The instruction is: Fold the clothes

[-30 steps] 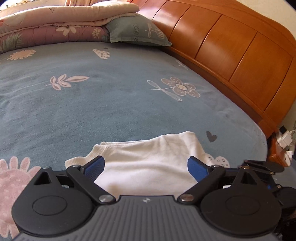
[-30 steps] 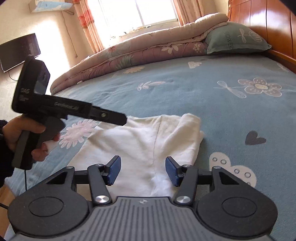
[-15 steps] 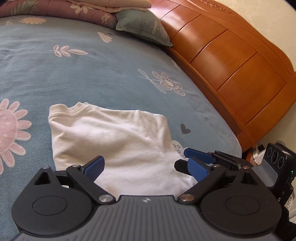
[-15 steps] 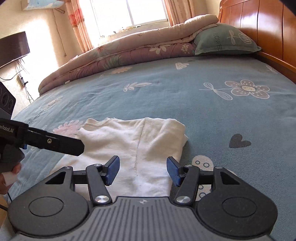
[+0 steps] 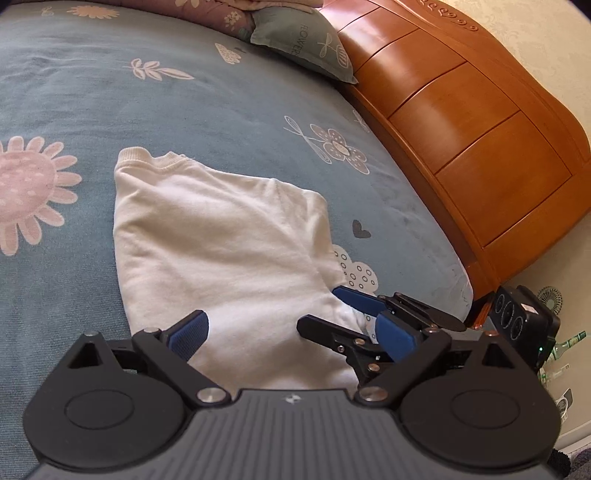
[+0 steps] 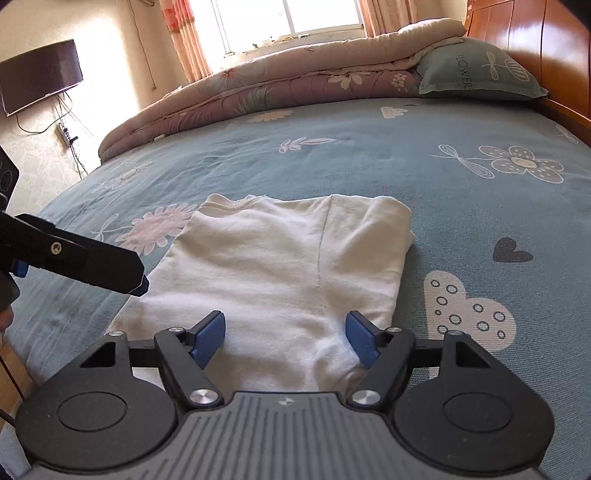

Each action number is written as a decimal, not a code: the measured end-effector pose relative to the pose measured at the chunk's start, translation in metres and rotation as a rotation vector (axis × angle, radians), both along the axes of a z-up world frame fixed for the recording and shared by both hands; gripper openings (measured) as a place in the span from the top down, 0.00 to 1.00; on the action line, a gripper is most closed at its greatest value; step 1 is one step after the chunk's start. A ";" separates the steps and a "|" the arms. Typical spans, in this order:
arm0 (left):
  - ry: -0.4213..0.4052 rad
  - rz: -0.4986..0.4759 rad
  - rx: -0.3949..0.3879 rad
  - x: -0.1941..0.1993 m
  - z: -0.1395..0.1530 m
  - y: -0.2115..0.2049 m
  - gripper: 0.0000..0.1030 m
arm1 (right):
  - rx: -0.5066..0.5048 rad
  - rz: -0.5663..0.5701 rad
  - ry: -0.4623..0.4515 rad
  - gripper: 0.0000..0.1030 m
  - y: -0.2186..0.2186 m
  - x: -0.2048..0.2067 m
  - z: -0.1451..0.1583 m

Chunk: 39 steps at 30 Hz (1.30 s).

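The white garment (image 5: 221, 251) lies folded flat on the blue flowered bed sheet (image 5: 221, 110), in the lower middle of both frames. The left wrist view alone shows the wooden headboard (image 5: 461, 129) along the right and the right tool (image 5: 325, 310) over the garment's lower right corner. The right wrist view alone shows the window (image 6: 288, 14), the rolled quilt (image 6: 277, 88) and wall television (image 6: 37, 81). The left tool (image 5: 291, 330) gapes wide; the right tool's jaws have just been opening, the garment's near edge between them, unpinched.
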<state>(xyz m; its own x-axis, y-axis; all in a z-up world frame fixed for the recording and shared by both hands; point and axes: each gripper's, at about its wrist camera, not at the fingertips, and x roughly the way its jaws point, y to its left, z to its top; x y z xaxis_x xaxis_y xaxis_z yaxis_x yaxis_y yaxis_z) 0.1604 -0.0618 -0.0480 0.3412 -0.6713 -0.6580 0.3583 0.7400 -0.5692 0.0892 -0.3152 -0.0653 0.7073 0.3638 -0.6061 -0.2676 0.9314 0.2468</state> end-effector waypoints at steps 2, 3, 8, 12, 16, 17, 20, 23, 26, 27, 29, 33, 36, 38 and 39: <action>0.031 0.013 -0.002 -0.001 -0.010 0.000 0.06 | -0.001 0.001 -0.004 0.23 0.001 -0.001 -0.001; 0.045 0.024 -0.004 -0.002 -0.017 0.000 0.06 | -0.005 0.003 -0.006 0.23 0.002 -0.001 -0.001; 0.059 0.068 -0.050 0.001 -0.011 0.008 0.06 | 0.010 0.009 -0.013 0.22 0.000 -0.002 -0.002; -0.007 0.094 -0.023 0.017 0.007 0.006 0.06 | 0.024 0.013 -0.024 0.20 -0.002 -0.003 -0.003; -0.017 0.124 -0.045 0.047 0.009 0.002 0.06 | 0.013 0.014 -0.039 0.19 0.001 -0.006 -0.005; -0.015 0.126 -0.040 0.056 0.007 0.000 0.06 | 0.008 0.016 -0.043 0.19 0.001 -0.006 -0.005; 0.011 0.129 -0.009 0.081 -0.008 -0.010 0.06 | 0.002 0.019 -0.050 0.19 0.002 -0.007 -0.006; -0.022 0.124 -0.009 0.100 -0.013 -0.014 0.06 | 0.003 0.020 -0.054 0.19 0.001 -0.008 -0.006; -0.062 0.163 0.059 0.113 -0.003 -0.017 0.06 | 0.004 0.021 -0.058 0.19 0.002 -0.008 -0.007; -0.063 0.166 0.056 0.117 0.001 -0.016 0.06 | 0.005 0.021 -0.060 0.19 0.002 -0.009 -0.007; -0.067 0.142 0.007 0.112 0.012 -0.014 0.06 | 0.008 0.021 -0.061 0.18 0.002 -0.009 -0.007; -0.062 0.056 -0.010 0.096 0.012 -0.024 0.05 | 0.008 0.032 -0.068 0.12 0.005 -0.009 -0.007; -0.011 0.061 0.047 0.101 -0.014 -0.031 0.05 | -0.037 0.042 -0.074 0.09 0.012 -0.010 -0.008; -0.034 0.070 0.052 0.102 -0.018 -0.033 0.06 | -0.071 0.047 -0.077 0.09 0.017 -0.010 -0.008; -0.043 0.064 0.064 0.100 -0.014 -0.036 0.06 | -0.084 0.048 -0.078 0.09 0.018 -0.011 -0.008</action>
